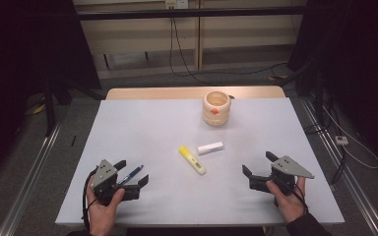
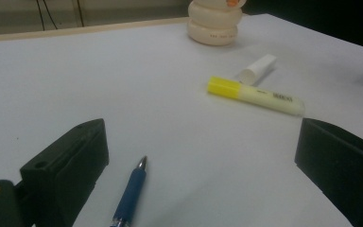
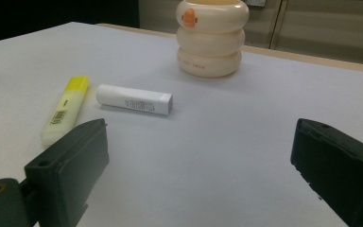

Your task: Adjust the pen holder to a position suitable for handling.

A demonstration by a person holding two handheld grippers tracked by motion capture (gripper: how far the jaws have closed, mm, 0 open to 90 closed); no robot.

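**Both grippers wide open, blue pen between the left jaws**

In the high view the left gripper (image 1: 132, 173) sits at the lower left of the frame, jaws spread apart — the blue pen (image 1: 130, 174) lies on the table (image 1: 142, 132) between them, untouched. The right gripper (image 1: 258, 164) rests at lower right, jaws equally apart with nothing between. A yellow highlighter (image 1: 192, 160) and a white tube (image 1: 210, 147) lie near the centre, just beside each other; a cream ribbed pot (image 1: 216, 108) stands in the upper middle.
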